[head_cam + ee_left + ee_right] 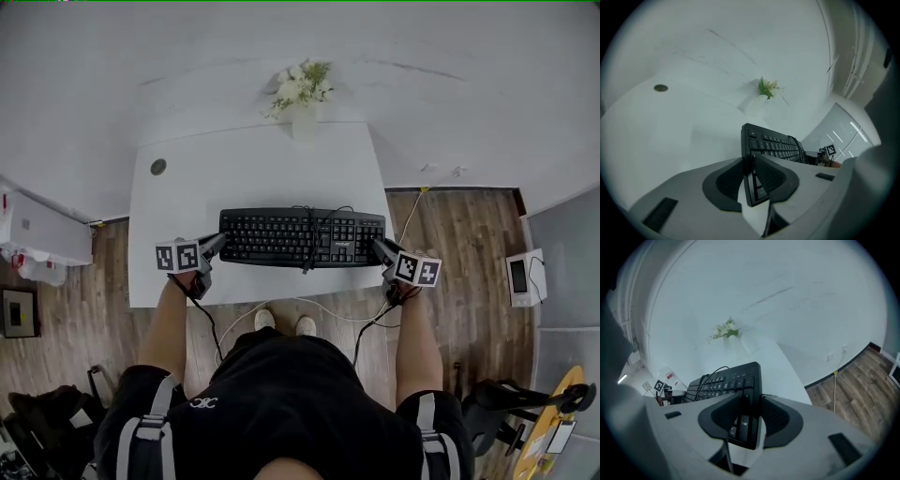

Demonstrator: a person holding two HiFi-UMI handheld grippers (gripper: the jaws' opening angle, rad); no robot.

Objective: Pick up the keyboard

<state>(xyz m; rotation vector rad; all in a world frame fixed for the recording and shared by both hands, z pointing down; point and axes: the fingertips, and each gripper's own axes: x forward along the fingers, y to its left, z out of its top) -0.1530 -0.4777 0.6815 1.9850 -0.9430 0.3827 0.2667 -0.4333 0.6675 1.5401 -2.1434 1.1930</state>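
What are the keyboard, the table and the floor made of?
The keyboard looks like black matte plastic: dull moulded keys with no shine. The table seems to be a smooth white painted or laminated board; its plain, even top doesn't settle which. The floor looks like wood planks or wood-look laminate, with brown grain running in strips.

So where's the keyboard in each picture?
Head view: keyboard in the middle, over the table.
Left gripper view: keyboard bottom middle, between the fingers.
Right gripper view: keyboard bottom middle, between the fingers.
Shared landmark: flowers, behind the keyboard in every view.
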